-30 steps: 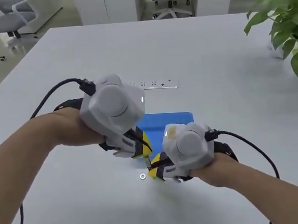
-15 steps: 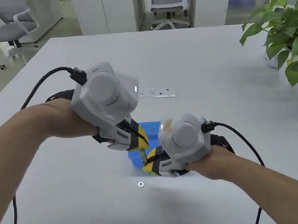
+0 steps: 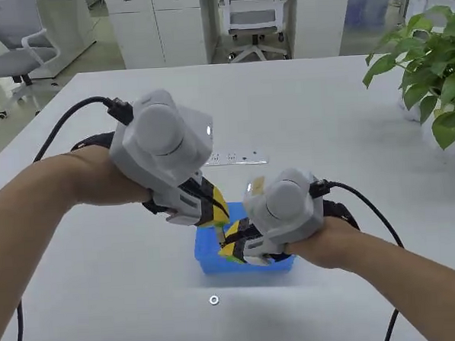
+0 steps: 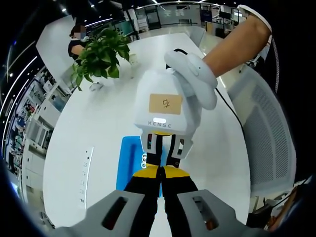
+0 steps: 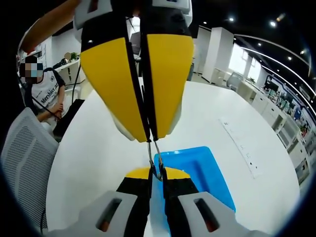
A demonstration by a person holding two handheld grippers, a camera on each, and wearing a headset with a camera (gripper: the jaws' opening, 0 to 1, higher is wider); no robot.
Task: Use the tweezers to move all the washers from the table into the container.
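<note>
Tweezers of thin silver metal [image 5: 152, 157] run between the two claws, which meet tip to tip above the shallow blue plastic container [image 3: 217, 264]. In the right gripper view the left claw [image 5: 149, 139] comes down from the top with its yellow-and-black jaws pressed narrow on the upper end of the tweezers. The right claw [image 5: 157, 177] rises from below, its jaws drawn in just as narrow on the lower end. Behind them, the container's blue rim [image 5: 197, 168] lies on the white surface [image 5: 98, 163]. In the head view one small round metal washer [image 3: 214, 299] lies on the white surface [image 3: 325, 135] just in front of the container, apart from it and from both claws — the left claw [image 3: 213, 217] above the container's near left part, the right claw [image 3: 230, 250] beside it. A flat white power strip [image 3: 234, 158] lies beyond the container, and a leafy green potted plant [image 3: 428, 68] stands at the surface's far right edge.
</note>
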